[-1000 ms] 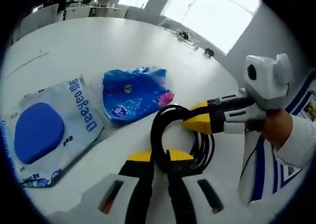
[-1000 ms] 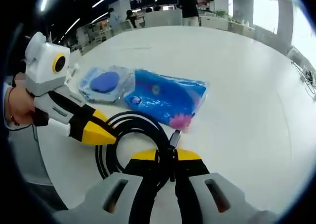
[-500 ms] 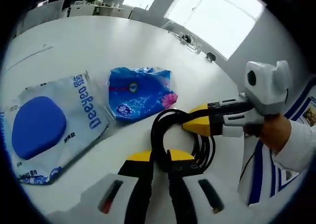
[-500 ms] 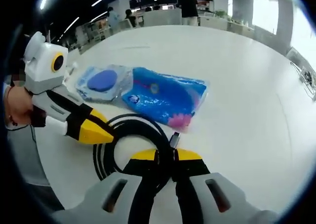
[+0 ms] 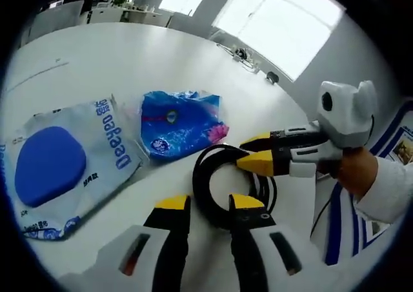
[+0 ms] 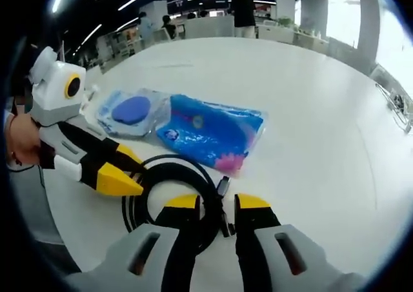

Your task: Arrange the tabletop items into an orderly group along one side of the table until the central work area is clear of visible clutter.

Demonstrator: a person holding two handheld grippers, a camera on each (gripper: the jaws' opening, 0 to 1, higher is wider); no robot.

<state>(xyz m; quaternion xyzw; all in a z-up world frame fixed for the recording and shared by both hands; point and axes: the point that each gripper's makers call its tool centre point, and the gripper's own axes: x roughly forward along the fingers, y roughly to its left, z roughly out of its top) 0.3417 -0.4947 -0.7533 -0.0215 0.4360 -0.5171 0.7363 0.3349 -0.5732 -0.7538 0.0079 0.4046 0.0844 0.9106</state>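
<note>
I see a coiled black cable point(image 5: 219, 189) lying flat on the white table, a crinkled blue plastic packet point(image 5: 177, 123) just beyond it, and a pale pouch with a blue oval point(image 5: 61, 166) alongside the packet.

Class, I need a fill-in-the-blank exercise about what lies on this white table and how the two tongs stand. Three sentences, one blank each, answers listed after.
1. The coiled black cable lies on the white round table, and both the left tongs and the right tongs stand ____ around it.
2. The pale plastic packet shows a ____ pad inside.
3. The crinkled blue wrapper lies ____ the packet and the cable.

Answers: open; blue; between
</note>
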